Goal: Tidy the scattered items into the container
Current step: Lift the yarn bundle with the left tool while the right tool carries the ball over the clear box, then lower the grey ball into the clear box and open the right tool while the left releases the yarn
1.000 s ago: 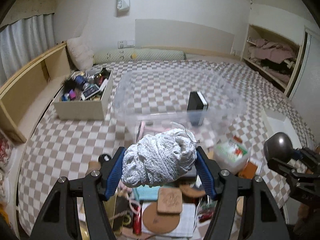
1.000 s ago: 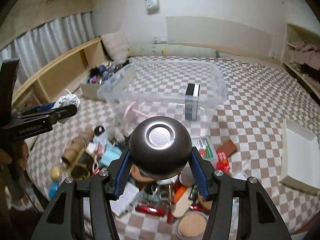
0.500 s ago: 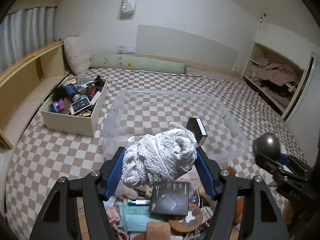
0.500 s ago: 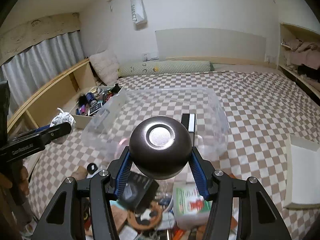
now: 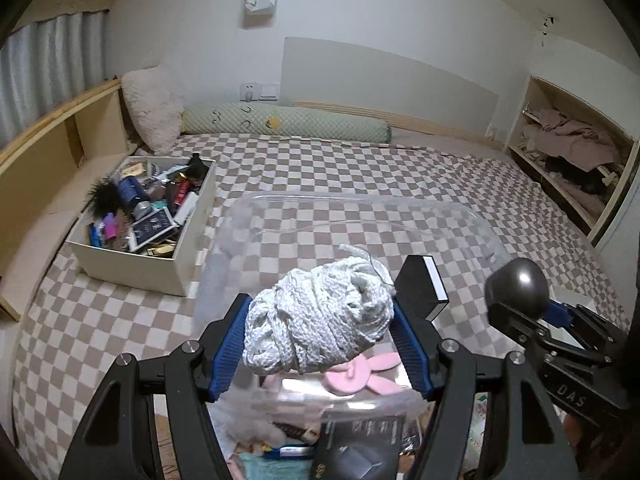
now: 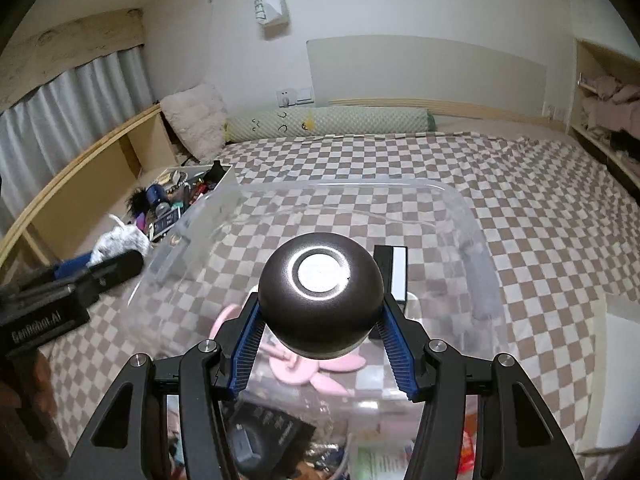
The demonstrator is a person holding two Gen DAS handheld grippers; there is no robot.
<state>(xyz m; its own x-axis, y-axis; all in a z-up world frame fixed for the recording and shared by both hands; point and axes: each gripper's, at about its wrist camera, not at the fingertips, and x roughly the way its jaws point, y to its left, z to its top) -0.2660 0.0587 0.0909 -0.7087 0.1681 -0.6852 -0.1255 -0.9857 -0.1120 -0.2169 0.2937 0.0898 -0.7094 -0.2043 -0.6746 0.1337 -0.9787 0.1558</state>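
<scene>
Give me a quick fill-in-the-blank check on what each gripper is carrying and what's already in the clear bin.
1. The left gripper is shut on a white ____ of cord.
2. The right gripper holds a dark round ____.
3. Inside the clear bin, a black box stands beside a ____ bunny-shaped item.

Missing words: bundle; ball; pink

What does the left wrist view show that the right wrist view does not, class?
Left wrist only: the white rope bundle seen close up, clamped in the left gripper.
Right wrist only: the flat disc on the dark round knob, clamped in the right gripper.
Both: the clear container with a pink toy and black box inside.
</scene>
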